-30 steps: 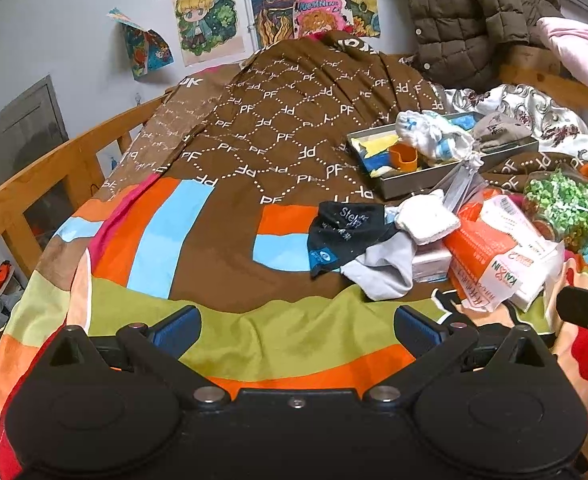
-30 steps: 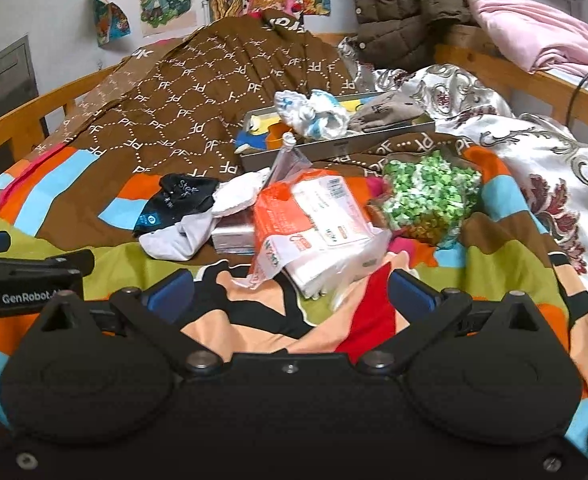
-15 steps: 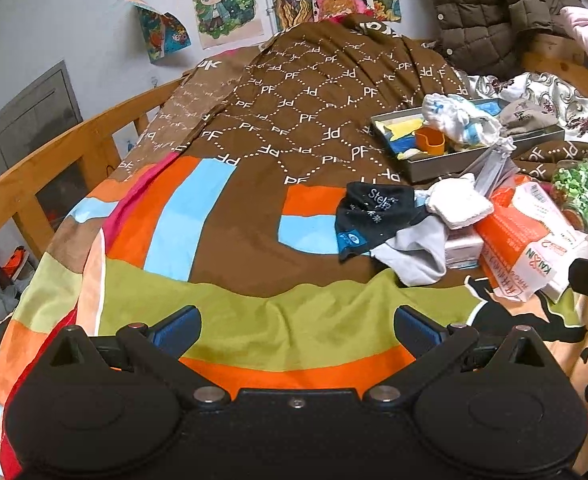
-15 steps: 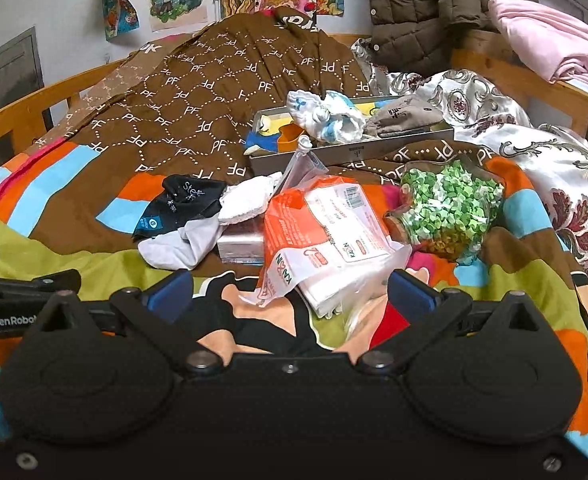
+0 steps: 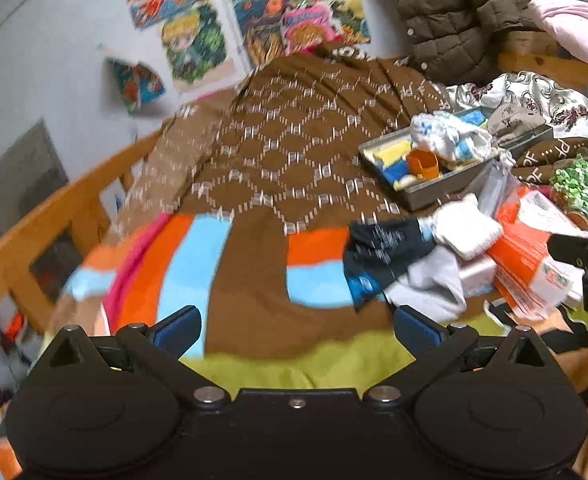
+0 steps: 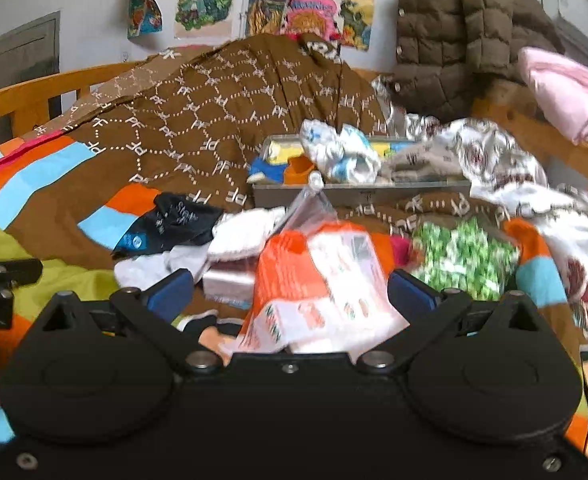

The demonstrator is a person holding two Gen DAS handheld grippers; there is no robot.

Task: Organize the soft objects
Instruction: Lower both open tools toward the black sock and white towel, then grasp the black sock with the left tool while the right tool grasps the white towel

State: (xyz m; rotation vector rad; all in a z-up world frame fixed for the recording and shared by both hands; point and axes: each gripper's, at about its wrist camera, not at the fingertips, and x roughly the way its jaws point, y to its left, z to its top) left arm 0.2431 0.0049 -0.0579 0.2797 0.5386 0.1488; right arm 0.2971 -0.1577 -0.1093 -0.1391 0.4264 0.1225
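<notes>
A black sock (image 5: 386, 252) (image 6: 174, 224), a white sock (image 5: 464, 230) (image 6: 246, 234) and a grey sock (image 5: 430, 284) (image 6: 154, 268) lie in a pile on the striped quilt. A grey tray (image 5: 446, 188) (image 6: 358, 194) behind them holds a white-and-blue cloth (image 5: 450, 140) (image 6: 338, 152) and other soft items. My left gripper (image 5: 296, 322) is open and empty, just short of and left of the sock pile. My right gripper (image 6: 290, 294) is open and empty, over an orange plastic pack (image 6: 314, 280) (image 5: 530, 256).
A bag of green pieces (image 6: 462, 256) (image 5: 586, 192) lies right of the orange pack. A small white box (image 6: 230, 282) sits under the socks. A brown jacket (image 6: 466, 36) and pink cloth (image 6: 570, 92) hang on the wooden rail (image 6: 42, 92) at the back.
Both grippers have moved forward toward the pile and tray; the right one now hangs over the orange pack. Both stay open. The socks have not moved.
</notes>
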